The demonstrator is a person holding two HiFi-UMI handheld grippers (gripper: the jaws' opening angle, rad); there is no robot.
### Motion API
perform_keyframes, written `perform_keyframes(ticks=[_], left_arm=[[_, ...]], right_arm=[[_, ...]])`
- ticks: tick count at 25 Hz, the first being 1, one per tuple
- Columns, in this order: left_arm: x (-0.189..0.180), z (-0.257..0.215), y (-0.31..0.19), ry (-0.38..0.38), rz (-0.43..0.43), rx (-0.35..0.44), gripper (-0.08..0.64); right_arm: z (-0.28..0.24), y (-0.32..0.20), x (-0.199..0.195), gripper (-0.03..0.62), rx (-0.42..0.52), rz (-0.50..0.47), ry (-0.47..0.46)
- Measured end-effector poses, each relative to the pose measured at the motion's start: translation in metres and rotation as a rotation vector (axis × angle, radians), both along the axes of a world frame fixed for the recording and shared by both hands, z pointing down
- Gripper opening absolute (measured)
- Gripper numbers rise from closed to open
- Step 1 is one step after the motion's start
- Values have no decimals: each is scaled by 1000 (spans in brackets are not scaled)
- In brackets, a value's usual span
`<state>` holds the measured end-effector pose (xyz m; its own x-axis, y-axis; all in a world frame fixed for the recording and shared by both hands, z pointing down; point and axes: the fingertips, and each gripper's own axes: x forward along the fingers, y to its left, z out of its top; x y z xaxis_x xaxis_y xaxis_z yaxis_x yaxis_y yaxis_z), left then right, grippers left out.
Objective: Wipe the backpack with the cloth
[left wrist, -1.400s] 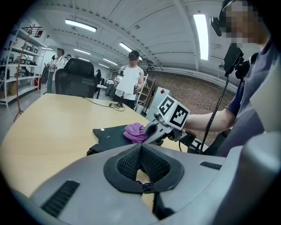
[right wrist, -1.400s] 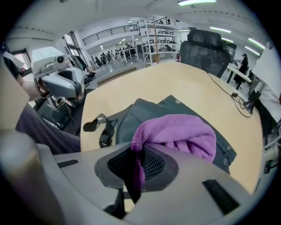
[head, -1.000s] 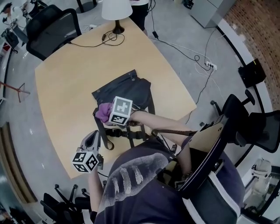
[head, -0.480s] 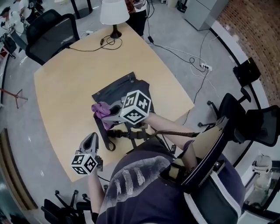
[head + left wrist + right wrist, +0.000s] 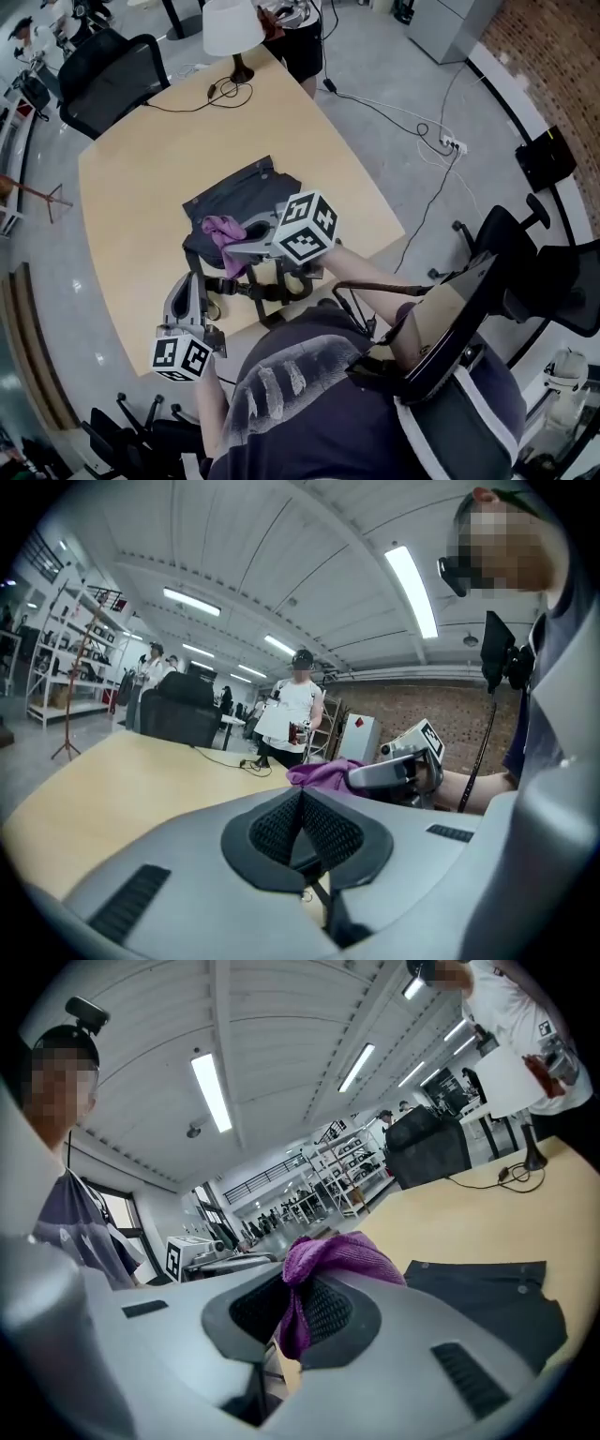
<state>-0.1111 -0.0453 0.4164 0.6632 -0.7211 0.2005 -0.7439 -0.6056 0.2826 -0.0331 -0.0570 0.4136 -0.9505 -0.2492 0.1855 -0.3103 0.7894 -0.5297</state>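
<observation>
My right gripper (image 5: 298, 1299), jaws clamped on the cloth (image 5: 339, 1252), is over the backpack (image 5: 246, 195) on a pale table (image 5: 131, 178). My left gripper (image 5: 302, 808) has its jaws together. The floor (image 5: 450, 56) is grey.

Cloth (image 5: 333, 1255): purple, nubby fibre, matt. Backpack (image 5: 253, 192): dark grey fabric, matt, fine weave. Desk (image 5: 131, 169): pale wood-look top, smooth, faint sheen. Left gripper (image 5: 302, 799) and right gripper (image 5: 292, 1288): grey matt plastic shells; pads (image 5: 272, 829) black, ribbed. Floor (image 5: 56, 281) at 9 o'clock: grey, glossy.
</observation>
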Motion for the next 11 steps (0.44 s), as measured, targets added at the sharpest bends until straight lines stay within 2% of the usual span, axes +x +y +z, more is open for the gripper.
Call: perform_keyframes(ticks=[3,11], left_arm=[[32,-12,22,-30,-30,32,6],[79,19,105,-138,-9,-65,7]], right_arm=[[-1,13,29,29,-31,-6,-50],[26,38,87,29,-211,38,-135]])
